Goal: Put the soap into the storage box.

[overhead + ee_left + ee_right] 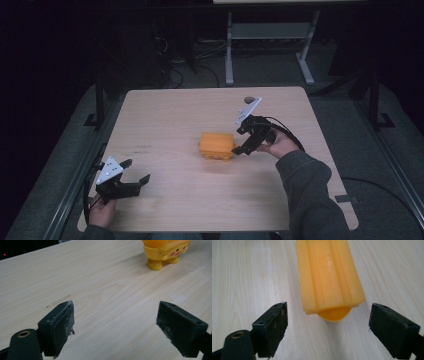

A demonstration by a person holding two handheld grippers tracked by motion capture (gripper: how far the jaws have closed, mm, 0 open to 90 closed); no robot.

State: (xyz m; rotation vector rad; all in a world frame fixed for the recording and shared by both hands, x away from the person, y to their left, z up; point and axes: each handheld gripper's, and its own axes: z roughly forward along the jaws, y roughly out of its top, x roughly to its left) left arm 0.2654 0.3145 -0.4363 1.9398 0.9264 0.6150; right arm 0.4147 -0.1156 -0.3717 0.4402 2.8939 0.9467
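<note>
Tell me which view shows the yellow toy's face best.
The left gripper view: the yellow toy shows pink cheeks and feet there, though its top is cropped. The right gripper view looks along its ridged top, and the high view gives a small orange block by the right gripper.

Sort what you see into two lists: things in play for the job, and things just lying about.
In play:
- yellow toy
- right gripper, open, beside the toy
- left gripper, open, farther off
- table bearing the toy

Lying about:
- white desk frame behind
- floor cables

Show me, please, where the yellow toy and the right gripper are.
yellow toy (216,145), high view, on its top face.
right gripper (239,140), high view, midway between its open fingertips.
</note>
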